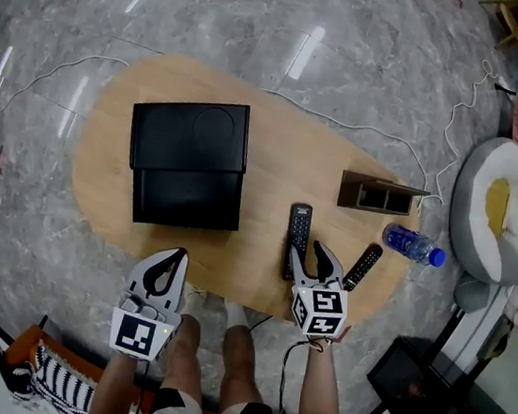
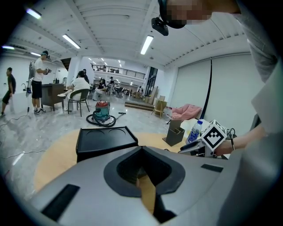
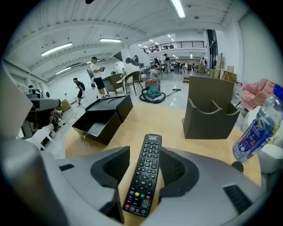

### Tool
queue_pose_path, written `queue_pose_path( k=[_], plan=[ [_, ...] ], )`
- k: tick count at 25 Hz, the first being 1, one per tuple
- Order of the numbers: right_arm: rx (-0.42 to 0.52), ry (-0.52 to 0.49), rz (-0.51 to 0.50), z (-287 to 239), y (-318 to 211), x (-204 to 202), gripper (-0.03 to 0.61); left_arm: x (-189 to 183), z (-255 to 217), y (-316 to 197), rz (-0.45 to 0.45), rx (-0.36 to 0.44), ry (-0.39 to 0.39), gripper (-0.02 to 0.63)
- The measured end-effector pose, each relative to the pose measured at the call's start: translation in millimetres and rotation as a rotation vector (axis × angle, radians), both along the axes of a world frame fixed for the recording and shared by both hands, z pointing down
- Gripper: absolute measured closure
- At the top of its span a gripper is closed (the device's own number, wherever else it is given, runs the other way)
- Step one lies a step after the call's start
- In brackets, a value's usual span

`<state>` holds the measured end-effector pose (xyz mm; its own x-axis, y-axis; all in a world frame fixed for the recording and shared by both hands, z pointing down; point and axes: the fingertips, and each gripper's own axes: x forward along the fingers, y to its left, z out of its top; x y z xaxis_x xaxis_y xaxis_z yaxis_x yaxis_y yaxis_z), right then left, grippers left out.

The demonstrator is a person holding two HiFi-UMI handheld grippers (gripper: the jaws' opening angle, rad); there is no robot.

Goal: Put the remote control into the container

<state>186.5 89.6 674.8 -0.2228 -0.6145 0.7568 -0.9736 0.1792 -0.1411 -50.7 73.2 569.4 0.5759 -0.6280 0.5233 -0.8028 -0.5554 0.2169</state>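
Observation:
A long black remote control (image 1: 298, 230) lies on the oval wooden table (image 1: 104, 162), pointing away from me. My right gripper (image 1: 307, 251) stands over its near end, open, one jaw on each side of the remote (image 3: 149, 165); the pads do not press on it. A brown open-top container (image 1: 380, 194) with dividers stands behind it, to the right, and shows in the right gripper view (image 3: 211, 112). A second, smaller remote (image 1: 363, 266) lies slanted right of my right gripper. My left gripper (image 1: 177, 255) hangs at the table's near edge, shut and empty.
A black box (image 1: 187, 161) with an open drawer sits left of the middle. A water bottle (image 1: 412, 243) lies at the table's right edge. A grey and white cushion (image 1: 503, 224) lies on the floor to the right, and a white cable (image 1: 50, 70) crosses the floor.

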Motion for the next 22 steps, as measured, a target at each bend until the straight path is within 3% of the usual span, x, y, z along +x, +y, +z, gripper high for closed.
queue_pose_path(
  k=[5,22],
  plan=[
    [-0.044,-0.004,0.0,17.1,0.1,-1.9,0.339,-4.7,3.6,1.3,0.0,-0.011,-0.019,0.606],
    [-0.151,0.028,0.005,65.3,-1.2,-2.1,0.334,-19.8,15.1,16.1,-0.041,-0.042,-0.013,0.606]
  ],
)
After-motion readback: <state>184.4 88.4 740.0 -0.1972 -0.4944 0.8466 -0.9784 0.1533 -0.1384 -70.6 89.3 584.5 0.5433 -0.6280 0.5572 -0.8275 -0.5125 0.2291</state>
